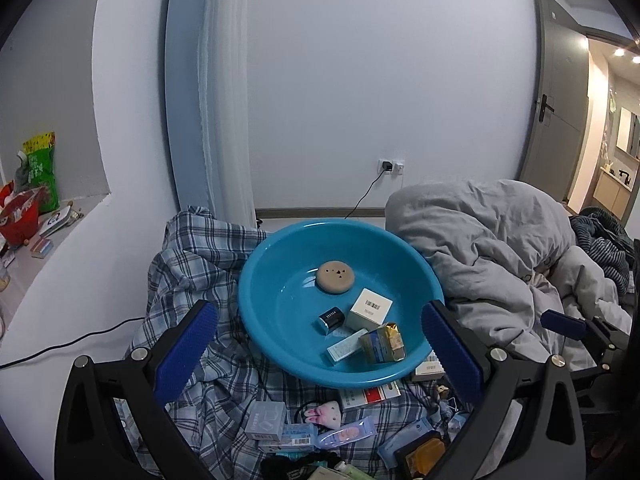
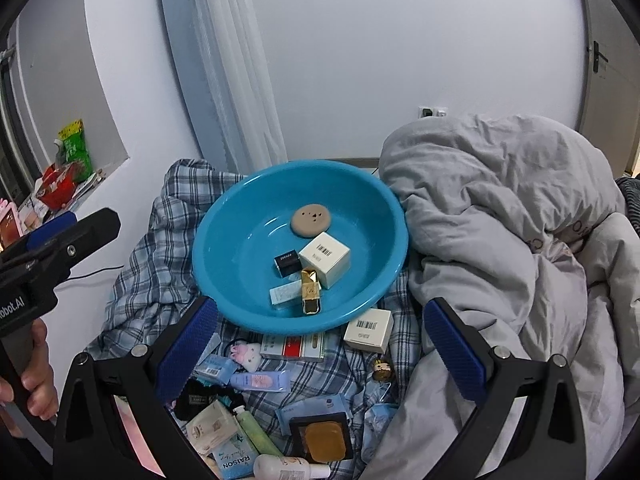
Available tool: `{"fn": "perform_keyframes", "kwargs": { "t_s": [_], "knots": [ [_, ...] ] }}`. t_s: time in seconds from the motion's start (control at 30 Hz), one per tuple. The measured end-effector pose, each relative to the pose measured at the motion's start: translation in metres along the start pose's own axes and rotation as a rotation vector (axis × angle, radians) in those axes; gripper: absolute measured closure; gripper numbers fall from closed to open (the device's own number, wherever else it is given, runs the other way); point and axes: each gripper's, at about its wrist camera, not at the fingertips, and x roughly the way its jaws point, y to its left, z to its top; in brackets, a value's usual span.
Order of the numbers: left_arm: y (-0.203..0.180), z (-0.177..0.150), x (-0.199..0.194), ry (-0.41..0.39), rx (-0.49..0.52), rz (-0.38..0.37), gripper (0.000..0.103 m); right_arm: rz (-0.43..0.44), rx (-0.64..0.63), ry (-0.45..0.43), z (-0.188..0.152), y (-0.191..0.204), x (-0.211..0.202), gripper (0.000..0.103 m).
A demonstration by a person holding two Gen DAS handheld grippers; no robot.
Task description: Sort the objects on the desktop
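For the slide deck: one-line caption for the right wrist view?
Open right gripper poised over toiletries scattered on a plaid sheet, facing a partly filled blue basin.

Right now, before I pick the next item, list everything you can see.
Basin: 1, blue, on plaid sheet.
Round pad: 1, tan, in basin.
White box: 1, in basin.
Black box: 1, in basin.
Gold pack: 1, in basin.
Second white box: 1, on the sheet below the basin.
Loose cosmetics: many, mixed, near sheet.
Duvet: 1, grey, right.
Left gripper: open, empty.
Right gripper: open, empty.
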Motion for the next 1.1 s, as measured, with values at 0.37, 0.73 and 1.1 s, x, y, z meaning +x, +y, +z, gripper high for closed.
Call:
{"fn": "perform_keyframes", "kwargs": {
  "t_s": [0.37,0.73,1.1],
  "knots": [
    [-0.004,0.003,-0.016,-0.048,0.016,-0.006,0.000,-0.012,-0.009,-0.129,0.006,0.002,-0.024,0.001],
    [-0.007,0.005,-0.032,-0.124,0.045,0.013,0.000,-0.020,-0.024,-0.171,0.007,0.003,-0.029,0.001],
    [-0.002,0.006,-0.030,-0.117,0.021,0.015,0.000,-0.021,-0.027,-0.168,0.006,0.006,-0.028,0.001]
  ]
}}
